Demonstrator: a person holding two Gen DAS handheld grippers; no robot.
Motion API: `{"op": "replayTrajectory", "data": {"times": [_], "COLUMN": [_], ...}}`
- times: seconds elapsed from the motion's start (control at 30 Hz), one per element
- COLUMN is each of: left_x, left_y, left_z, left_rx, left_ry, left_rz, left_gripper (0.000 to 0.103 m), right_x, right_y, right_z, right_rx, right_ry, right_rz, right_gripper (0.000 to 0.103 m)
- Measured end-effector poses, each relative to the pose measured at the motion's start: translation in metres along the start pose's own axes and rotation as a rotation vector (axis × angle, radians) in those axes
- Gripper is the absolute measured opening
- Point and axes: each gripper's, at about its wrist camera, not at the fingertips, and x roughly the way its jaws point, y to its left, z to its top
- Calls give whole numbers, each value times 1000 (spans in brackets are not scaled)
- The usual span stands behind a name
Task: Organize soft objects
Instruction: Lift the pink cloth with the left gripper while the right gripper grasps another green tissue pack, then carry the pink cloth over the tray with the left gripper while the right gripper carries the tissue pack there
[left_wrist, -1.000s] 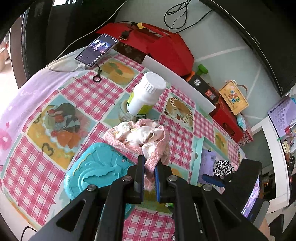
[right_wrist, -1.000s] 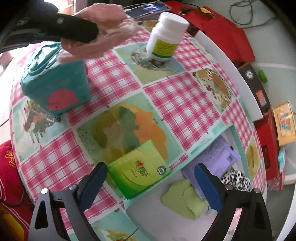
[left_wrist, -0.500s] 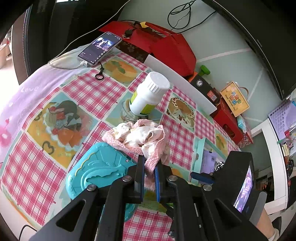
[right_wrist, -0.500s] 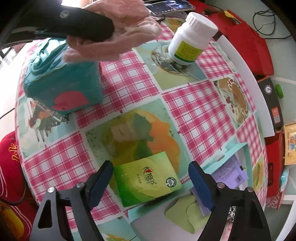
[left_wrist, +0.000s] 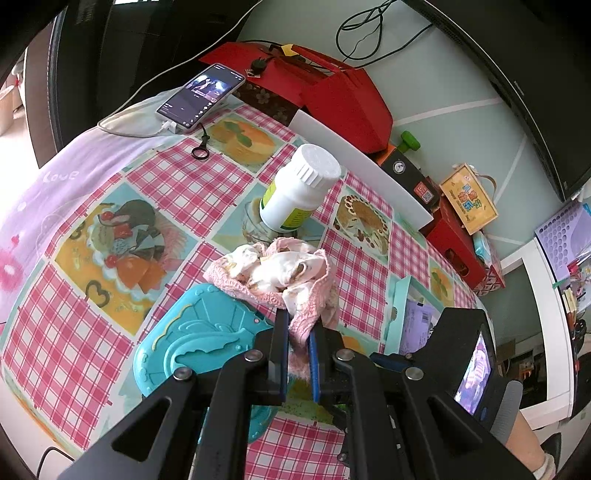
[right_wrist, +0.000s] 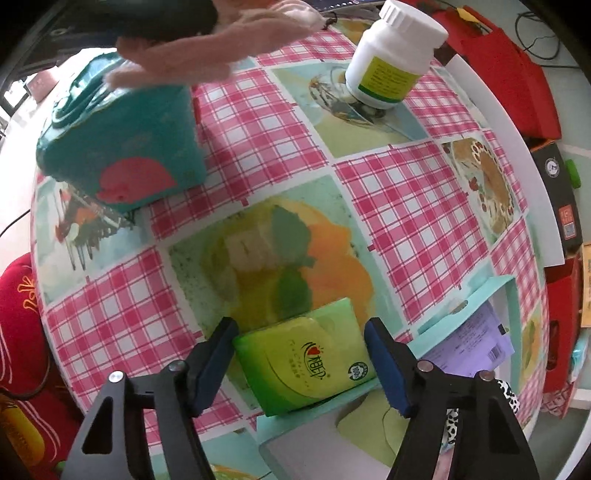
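While the left gripper (left_wrist: 297, 356) is kept clenched on the pink cloth (left_wrist: 275, 273) above the teal box (right_wrist: 122, 147), the green tissue pack (right_wrist: 306, 354) is straddled by the right gripper (right_wrist: 301, 363).

Its jaws, just narrowing, are not yet pressed on the pack, which lies near the table's (right_wrist: 399, 206) edge, beside the tray (right_wrist: 491, 291); closing is best kept square and gentle.

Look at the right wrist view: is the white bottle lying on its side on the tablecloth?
No, the white bottle stands upright on the checked tablecloth, its ribbed cap on top.
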Motion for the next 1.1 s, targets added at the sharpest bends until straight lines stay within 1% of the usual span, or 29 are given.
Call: {"op": "replayTrajectory", "data": {"times": [0.17,0.37,0.47,0.63,0.8,1.1], "left_x": [0,-1,-2,-4,-7,-15], "left_y": [0,-2,-3,-4,-7,-14], "left_z": [1,0,0,0,1,0], "left_rx": [1,6,11,20,32,55], "left_ry": [0,-4,-10,-16,-26,-54], "left_rz": [0,3,6,10,15,13], "left_gripper": [9,9,9,9,9,9], "right_x": [-3,-19,-26,-34,-46,-74], "right_y": [-2,-14,-12,-15,-9,-20], "right_z": [-2,-10,-13,-20,-27,-51], "right_rx": [27,162,231,371,423,527], "right_ry": [-18,-103,-136,-192,-233,-305], "right_rz": [8,13,6,23,-4,-48], "right_gripper": [73,73,73,73,73,71]}}
